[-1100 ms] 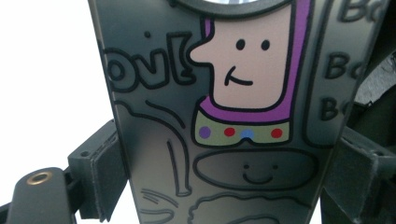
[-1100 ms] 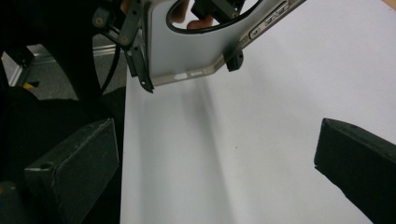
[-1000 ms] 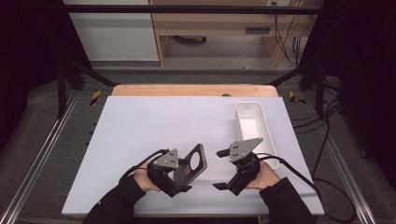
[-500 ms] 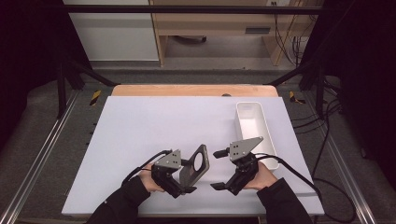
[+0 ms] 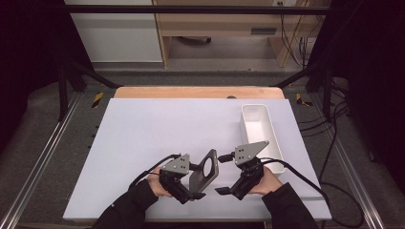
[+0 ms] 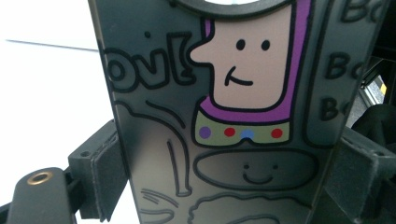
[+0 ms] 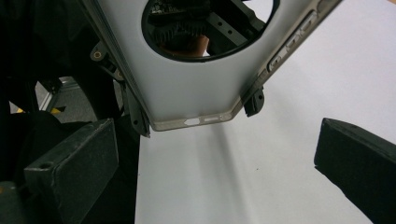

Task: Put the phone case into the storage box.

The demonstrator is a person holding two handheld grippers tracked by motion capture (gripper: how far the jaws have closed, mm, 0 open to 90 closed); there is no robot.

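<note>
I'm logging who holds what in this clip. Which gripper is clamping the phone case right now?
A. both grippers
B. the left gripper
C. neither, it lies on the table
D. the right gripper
B: in the left gripper view the phone case stands upright between that gripper's two pads, pressed on both edges, while the right gripper has its jaws spread wide, with the case ahead of them and untouched.

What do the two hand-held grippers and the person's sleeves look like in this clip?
Both the left hand-held gripper and the right hand-held gripper are black, each topped by a grey three-cornered plate dotted with small holes. A black cable trails from the right one. Each has two blocky black jaws with dark padded faces. The person wears dark sleeves.
</note>
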